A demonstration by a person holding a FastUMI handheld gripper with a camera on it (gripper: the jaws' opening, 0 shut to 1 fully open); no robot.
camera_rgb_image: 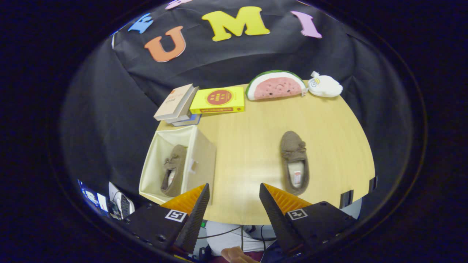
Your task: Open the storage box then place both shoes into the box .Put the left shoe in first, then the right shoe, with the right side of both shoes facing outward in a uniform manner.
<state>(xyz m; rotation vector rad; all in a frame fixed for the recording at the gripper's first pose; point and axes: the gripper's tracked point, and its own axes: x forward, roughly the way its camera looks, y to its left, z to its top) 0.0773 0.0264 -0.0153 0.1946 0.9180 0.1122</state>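
One shoe boxed, one waiting.

The tongs (234, 199) are hanging wide apart and gripping nothing above the near edge of the surface (248, 146). The second shoe (294, 162) is lying just ahead of one finger; the first shoe (173, 170) is sitting inside the open storage box (199, 160) beside the other. Next, I'd judge, is closing on that loose shoe.

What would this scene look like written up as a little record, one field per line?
table: wooden table
storage box: storage box, open, by the left finger
shoe in box: first shoe
shoe outside: second shoe, flat on the table, just beyond the right finger
gripper: gripper, open, holding nothing
far edge: books, watermelon plush, white plush
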